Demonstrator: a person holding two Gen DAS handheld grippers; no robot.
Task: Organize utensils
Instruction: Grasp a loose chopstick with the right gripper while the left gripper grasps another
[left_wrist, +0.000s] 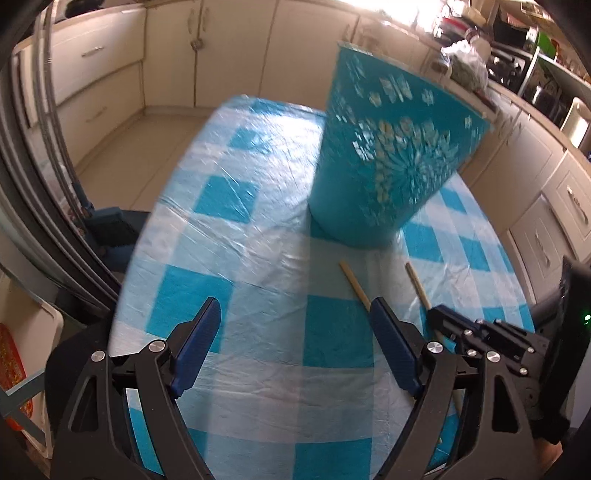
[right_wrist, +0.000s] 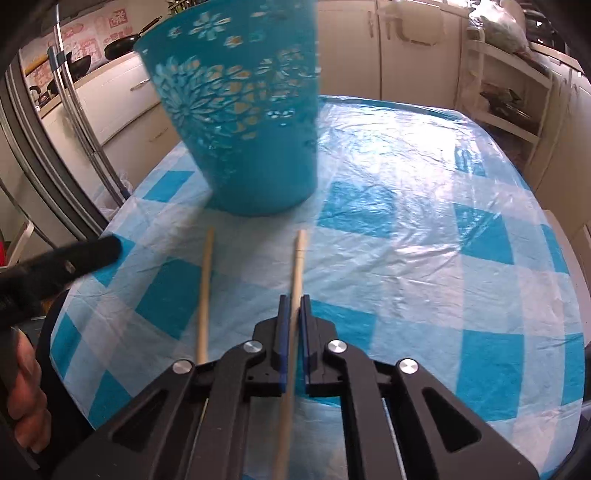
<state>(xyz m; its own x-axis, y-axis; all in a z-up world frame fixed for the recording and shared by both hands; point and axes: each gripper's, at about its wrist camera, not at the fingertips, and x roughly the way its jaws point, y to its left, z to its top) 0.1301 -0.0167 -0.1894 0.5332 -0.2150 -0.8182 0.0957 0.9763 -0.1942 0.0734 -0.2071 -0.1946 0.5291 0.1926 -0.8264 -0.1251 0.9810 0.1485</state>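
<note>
While left tongs (left_wrist: 295, 314) gape, right tongs (right_wrist: 294, 301) pinch chopstick (right_wrist: 298, 258)

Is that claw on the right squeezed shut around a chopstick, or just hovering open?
Shut. The right claw has its blue pads pressed against both sides of one chopstick.
</note>
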